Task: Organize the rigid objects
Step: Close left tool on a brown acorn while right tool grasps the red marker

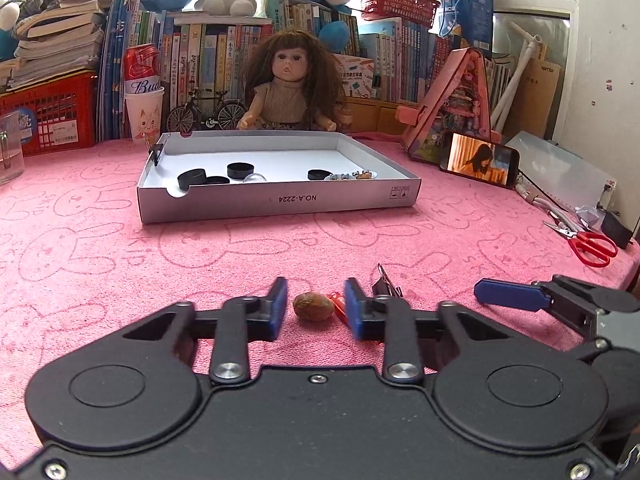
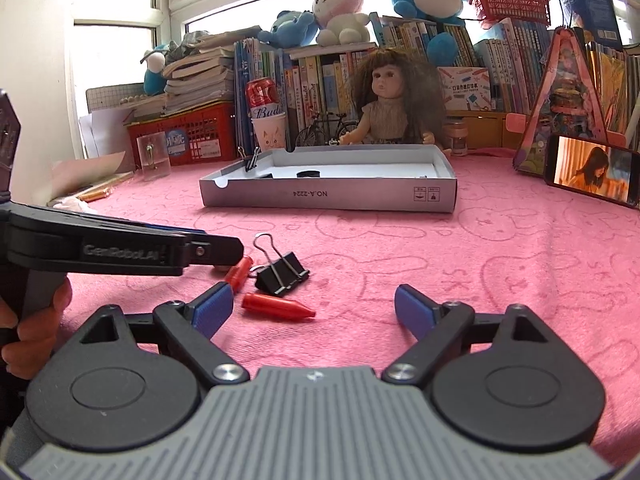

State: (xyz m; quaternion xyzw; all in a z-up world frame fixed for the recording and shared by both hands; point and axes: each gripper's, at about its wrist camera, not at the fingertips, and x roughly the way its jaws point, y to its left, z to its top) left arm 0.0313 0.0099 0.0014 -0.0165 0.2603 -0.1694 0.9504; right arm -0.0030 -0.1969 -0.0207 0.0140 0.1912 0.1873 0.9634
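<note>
Two grippers work the pink cloth [image 1: 120, 240]. My left gripper [image 1: 316, 308] brackets the walnut [image 1: 314, 307], its jaws narrowed, yet a sliver of cloth shows on each side, so I judge it not yet gripped. My right gripper [image 2: 314, 314] gapes wide and empty just behind a red crayon [image 2: 276, 308], beside the black binder clip [image 2: 282, 274]. I should pinch the nut across its middle, lift straight, and carry it to the white box [image 1: 280, 200] ahead.
</note>
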